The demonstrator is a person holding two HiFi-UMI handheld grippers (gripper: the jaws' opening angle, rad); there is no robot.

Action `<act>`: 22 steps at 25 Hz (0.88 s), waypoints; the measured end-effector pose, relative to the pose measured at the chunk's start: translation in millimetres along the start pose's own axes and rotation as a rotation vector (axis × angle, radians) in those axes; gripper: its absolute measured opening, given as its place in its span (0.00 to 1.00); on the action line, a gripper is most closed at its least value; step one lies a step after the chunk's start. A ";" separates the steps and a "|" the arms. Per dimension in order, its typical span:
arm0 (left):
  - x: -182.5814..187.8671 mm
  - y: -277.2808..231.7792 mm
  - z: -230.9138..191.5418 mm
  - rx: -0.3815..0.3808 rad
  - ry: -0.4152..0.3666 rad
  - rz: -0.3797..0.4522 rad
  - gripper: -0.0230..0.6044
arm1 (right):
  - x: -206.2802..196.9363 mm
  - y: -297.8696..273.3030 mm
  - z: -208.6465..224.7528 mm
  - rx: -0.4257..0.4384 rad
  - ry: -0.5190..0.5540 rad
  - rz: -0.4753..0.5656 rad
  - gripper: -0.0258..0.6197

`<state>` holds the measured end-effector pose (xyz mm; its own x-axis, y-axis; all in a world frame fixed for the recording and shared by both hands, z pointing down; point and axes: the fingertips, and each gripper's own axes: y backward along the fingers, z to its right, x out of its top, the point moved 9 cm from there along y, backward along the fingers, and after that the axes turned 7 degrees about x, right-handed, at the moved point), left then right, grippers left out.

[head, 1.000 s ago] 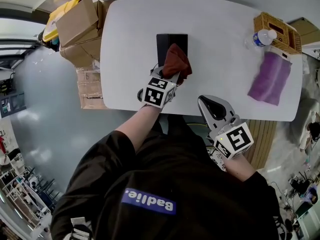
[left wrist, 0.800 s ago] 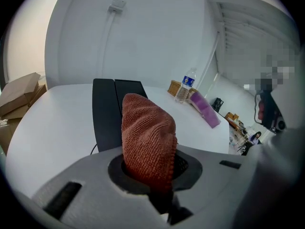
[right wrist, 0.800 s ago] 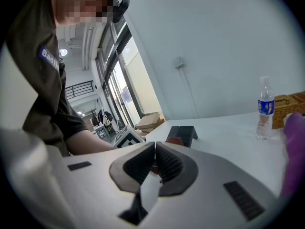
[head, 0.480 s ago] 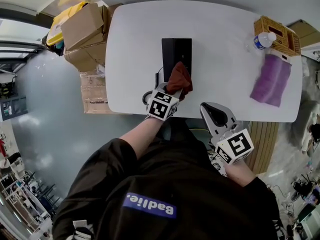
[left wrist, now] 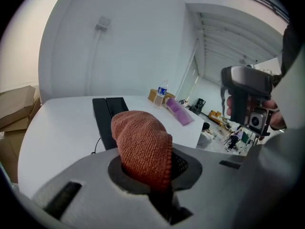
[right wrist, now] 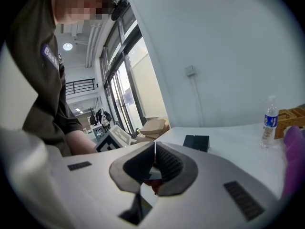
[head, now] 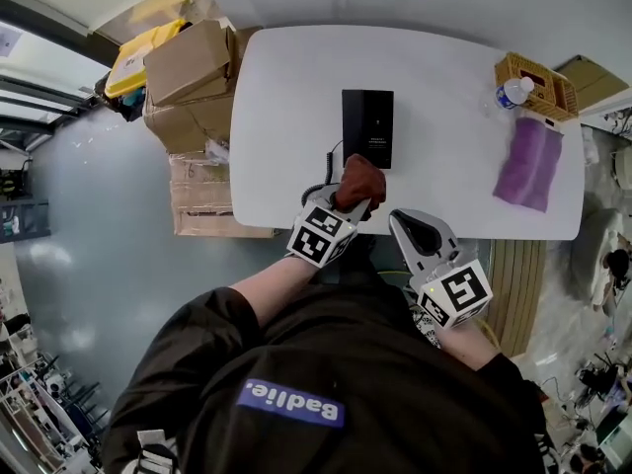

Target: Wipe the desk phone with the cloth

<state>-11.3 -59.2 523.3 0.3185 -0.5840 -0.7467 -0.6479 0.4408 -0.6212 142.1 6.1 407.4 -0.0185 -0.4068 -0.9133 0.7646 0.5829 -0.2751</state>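
The black desk phone (head: 367, 126) lies flat on the white table (head: 286, 97), its cord trailing off its near left corner. My left gripper (head: 348, 199) is shut on a bunched rust-red cloth (head: 360, 183), held just off the phone's near end, close to the table's front edge. In the left gripper view the cloth (left wrist: 143, 144) bulges up out of the jaws with the phone (left wrist: 106, 118) beyond it. My right gripper (head: 415, 227) hangs off the table's front edge, shut and empty; its view shows the jaws (right wrist: 155, 168) meeting and the phone (right wrist: 196, 142) far off.
A purple cloth (head: 530, 162), a water bottle (head: 510, 92) and a wicker basket (head: 539, 84) sit at the table's right end. Cardboard boxes (head: 193, 77) are stacked against the table's left end. The person's dark-sleeved body fills the near side.
My left gripper has pulled the red cloth back toward me, from on top of the phone to off its near end. The right gripper has stayed where it was.
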 end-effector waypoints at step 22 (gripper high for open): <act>53.0 215.5 17.8 -0.025 -0.068 0.365 0.13 | 32.6 -30.3 -105.3 0.054 0.096 0.071 0.09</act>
<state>-121.8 16.9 345.7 0.1080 -0.3444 -0.9326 -0.7440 0.5942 -0.3056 50.5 49.3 354.3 -0.0228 -0.2957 -0.9550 0.7995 0.5681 -0.1950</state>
